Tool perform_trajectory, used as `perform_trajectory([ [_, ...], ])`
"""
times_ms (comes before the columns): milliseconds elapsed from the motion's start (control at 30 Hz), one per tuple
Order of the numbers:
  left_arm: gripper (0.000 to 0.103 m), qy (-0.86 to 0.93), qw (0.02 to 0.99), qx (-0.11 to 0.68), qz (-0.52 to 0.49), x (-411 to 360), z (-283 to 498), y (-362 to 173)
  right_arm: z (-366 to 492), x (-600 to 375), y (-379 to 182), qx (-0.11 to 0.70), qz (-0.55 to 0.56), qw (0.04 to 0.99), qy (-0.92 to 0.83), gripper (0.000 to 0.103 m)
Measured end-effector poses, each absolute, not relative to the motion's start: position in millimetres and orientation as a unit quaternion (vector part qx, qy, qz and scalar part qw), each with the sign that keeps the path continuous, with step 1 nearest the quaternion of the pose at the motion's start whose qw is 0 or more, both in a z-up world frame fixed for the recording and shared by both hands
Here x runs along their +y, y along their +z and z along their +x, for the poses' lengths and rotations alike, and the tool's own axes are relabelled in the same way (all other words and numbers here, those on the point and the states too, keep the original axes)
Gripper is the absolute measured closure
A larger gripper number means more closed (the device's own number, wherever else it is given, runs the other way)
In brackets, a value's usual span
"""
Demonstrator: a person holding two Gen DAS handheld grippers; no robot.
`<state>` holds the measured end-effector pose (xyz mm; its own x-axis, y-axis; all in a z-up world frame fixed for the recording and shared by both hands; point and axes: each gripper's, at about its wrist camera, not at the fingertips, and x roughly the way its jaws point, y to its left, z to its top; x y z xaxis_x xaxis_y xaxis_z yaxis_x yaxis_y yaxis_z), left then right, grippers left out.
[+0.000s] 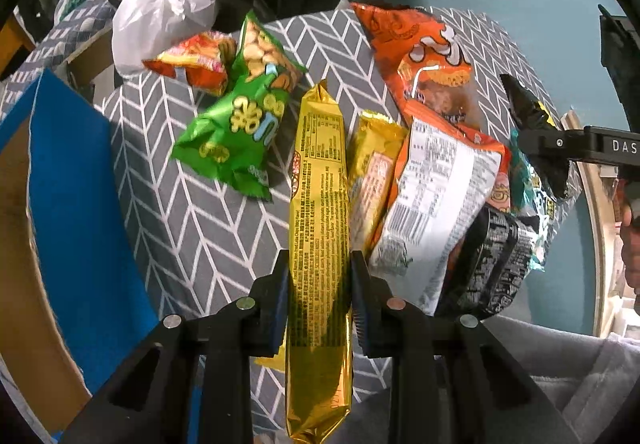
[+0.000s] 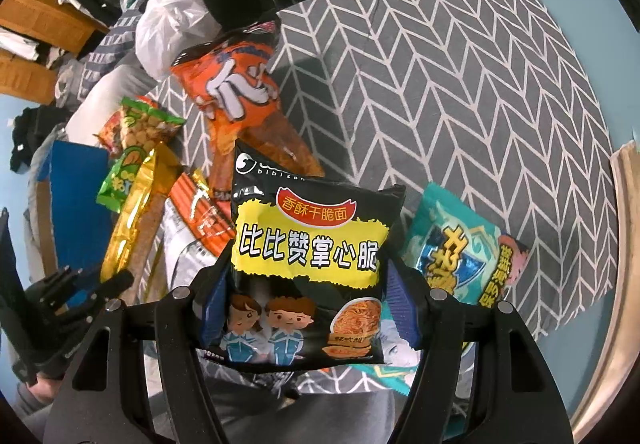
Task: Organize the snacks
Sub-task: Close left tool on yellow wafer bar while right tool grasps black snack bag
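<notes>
Lifting two snacks at once seems the step in hand; left gripper clamps the long gold packet at frame centre; right gripper clasps the black noodle bag mid-frame; next, each needs carrying to the blue-edged box at left.

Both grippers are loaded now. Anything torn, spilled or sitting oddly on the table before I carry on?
No tear or spill shows. The snacks just lie jumbled: the big orange bag pokes past the far edge of the table, and the white-backed packet overlaps its neighbours. The left gripper clamps the long gold packet; the right gripper holds the black noodle packet.
</notes>
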<state>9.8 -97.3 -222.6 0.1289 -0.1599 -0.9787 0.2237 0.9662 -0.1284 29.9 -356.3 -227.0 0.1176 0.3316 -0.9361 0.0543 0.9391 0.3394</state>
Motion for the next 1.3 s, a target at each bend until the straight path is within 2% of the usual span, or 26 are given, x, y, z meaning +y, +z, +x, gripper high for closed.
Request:
perform_trajectory([
  [167, 0.075, -0.113, 0.727, 0.677, 0.02, -94, 18, -246, 26, -351, -230, 0.661, 0.149, 0.729, 0.093, 0.036],
  [267, 0.067, -0.1, 0.726, 0.681, 0.003, -89, 26, -251, 23, -351, -231, 0.662, 0.148, 0.729, 0.093, 0.036],
  [333, 0.055, -0.097, 0.728, 0.678, 0.001, -87, 34, -251, 22, -351, -231, 0.663, 0.149, 0.728, 0.093, 0.036],
  [400, 0.051, -0.094, 0.729, 0.678, -0.003, -85, 43, -253, 22, -351, -231, 0.663, 0.149, 0.727, 0.092, 0.036],
  [633, 0.048, -0.093, 0.722, 0.685, -0.025, -82, 73, -266, 17, -353, -231, 0.664, 0.149, 0.727, 0.093, 0.036],
  [700, 0.05, -0.098, 0.723, 0.683, -0.039, -80, 82, -267, 16, -353, -231, 0.664, 0.15, 0.727, 0.093, 0.036],
  [733, 0.061, -0.1, 0.723, 0.682, -0.042, -80, 85, -267, 16, -353, -231, 0.664, 0.149, 0.727, 0.093, 0.036],
  [767, 0.067, -0.1, 0.723, 0.683, -0.039, -80, 88, -266, 16, -353, -231, 0.664, 0.149, 0.727, 0.093, 0.036],
  [833, 0.071, -0.1, 0.724, 0.682, -0.028, -78, 87, -269, 15, -353, -230, 0.663, 0.15, 0.727, 0.094, 0.036],
  [967, 0.075, -0.103, 0.733, 0.672, 0.002, -86, 85, -260, 17, -352, -225, 0.659, 0.146, 0.731, 0.098, 0.036],
  [1300, 0.075, -0.114, 0.745, 0.657, -0.02, -93, 64, -233, 18, -346, -210, 0.654, 0.134, 0.738, 0.104, 0.036],
])
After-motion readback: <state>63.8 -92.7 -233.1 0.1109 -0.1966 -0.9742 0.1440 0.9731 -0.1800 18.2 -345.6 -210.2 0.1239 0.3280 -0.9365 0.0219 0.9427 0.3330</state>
